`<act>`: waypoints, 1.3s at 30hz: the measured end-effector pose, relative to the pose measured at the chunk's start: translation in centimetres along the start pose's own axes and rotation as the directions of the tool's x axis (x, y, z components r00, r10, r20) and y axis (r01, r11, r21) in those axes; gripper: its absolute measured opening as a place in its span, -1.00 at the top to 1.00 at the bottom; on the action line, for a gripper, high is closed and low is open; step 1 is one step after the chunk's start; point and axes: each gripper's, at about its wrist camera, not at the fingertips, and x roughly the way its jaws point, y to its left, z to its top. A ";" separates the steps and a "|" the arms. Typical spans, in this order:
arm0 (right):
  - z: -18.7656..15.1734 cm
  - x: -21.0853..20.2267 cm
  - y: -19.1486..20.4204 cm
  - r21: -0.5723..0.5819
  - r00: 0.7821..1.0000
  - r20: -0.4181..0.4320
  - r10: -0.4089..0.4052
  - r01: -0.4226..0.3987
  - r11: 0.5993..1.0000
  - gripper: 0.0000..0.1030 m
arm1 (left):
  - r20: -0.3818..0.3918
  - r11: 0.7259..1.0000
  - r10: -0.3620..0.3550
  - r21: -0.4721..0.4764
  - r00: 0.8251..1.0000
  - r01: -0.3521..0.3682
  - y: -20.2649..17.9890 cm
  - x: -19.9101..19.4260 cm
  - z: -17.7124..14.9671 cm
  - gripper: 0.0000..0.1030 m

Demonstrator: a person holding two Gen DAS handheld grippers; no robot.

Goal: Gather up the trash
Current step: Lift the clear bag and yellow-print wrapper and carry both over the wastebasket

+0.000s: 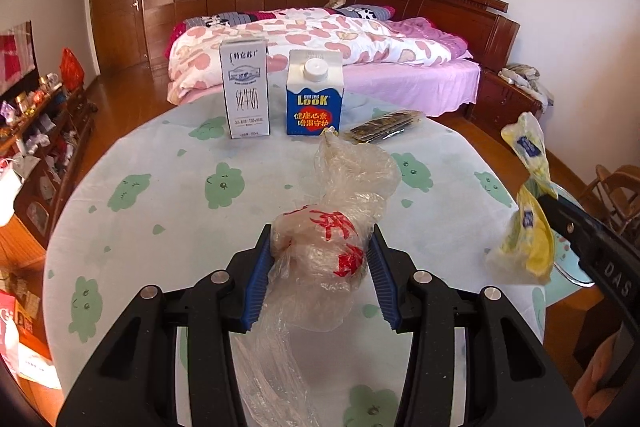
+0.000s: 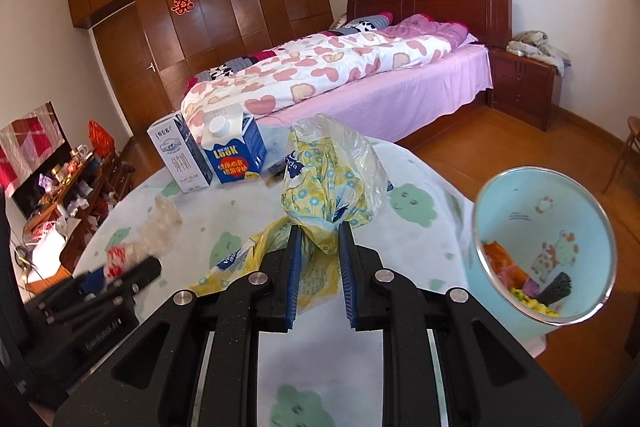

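Note:
My left gripper (image 1: 320, 239) is shut on a clear plastic bag with red print (image 1: 340, 211), held above the table (image 1: 160, 155). My right gripper (image 2: 319, 231) is shut on a yellow flowered plastic bag (image 2: 328, 183); the bag also shows at the right of the left wrist view (image 1: 528, 227). A light blue trash bin (image 2: 544, 243) with scraps inside stands at the table's right edge, right of the right gripper. The left gripper with its bag shows blurred in the right wrist view (image 2: 120, 267).
A white milk carton (image 1: 245, 89), a blue LOOK carton (image 1: 314, 95) and a dark snack wrapper (image 1: 386, 126) stand at the table's far side. A bed (image 1: 340, 43) lies beyond. A cluttered shelf (image 1: 36, 131) is on the left, a wooden chair (image 1: 616, 195) on the right.

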 end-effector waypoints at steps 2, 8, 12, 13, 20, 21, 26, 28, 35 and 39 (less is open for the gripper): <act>-0.3 -0.8 -0.5 -0.011 1.000 0.005 -0.005 0.005 1.000 0.63 | 0.015 1.000 0.015 0.015 1.000 -0.015 -0.7 -0.6 0.0 0.11; -1.3 -2.2 -1.9 -0.026 1.000 0.017 -0.021 0.021 0.999 0.63 | 0.035 0.999 0.031 0.041 0.999 -0.033 -2.9 -1.9 -0.3 0.11; -1.7 -3.3 -3.4 -0.023 0.999 0.023 -0.026 0.027 0.999 0.63 | 0.040 0.998 0.029 0.056 0.999 -0.031 -4.2 -2.5 -0.5 0.10; -1.8 -3.5 -3.7 -0.020 0.999 0.026 -0.028 0.029 0.999 0.63 | 0.043 0.998 0.027 0.063 0.999 -0.030 -4.6 -2.6 -0.5 0.10; -2.1 -4.8 -5.4 -0.006 0.998 0.047 -0.047 0.047 0.999 0.63 | 0.050 0.995 0.001 0.103 0.999 -0.007 -7.1 -3.3 -0.6 0.10; -2.1 -5.1 -5.7 -0.003 0.997 0.052 -0.051 0.051 0.999 0.63 | 0.051 0.994 0.000 0.106 0.999 -0.006 -7.4 -3.4 -0.6 0.10; -2.1 -5.8 -6.6 -0.001 0.995 0.071 -0.070 0.071 0.998 0.63 | 0.060 0.991 -0.018 0.132 0.998 0.010 -9.0 -3.9 -0.5 0.10; -2.1 -6.2 -7.3 0.005 0.993 0.081 -0.082 0.082 0.997 0.63 | 0.064 0.990 -0.027 0.141 0.998 0.018 -9.5 -4.0 -0.4 0.10; -1.7 -7.2 -9.3 0.032 0.987 0.108 -0.123 0.120 0.992 0.63 | 0.073 0.985 -0.059 0.168 0.996 0.046 -11.7 -4.1 0.2 0.09; -1.3 -7.7 -10.7 0.053 0.980 0.127 -0.154 0.148 0.988 0.63 | 0.076 0.981 -0.078 0.186 0.994 0.063 -13.1 -4.0 0.6 0.09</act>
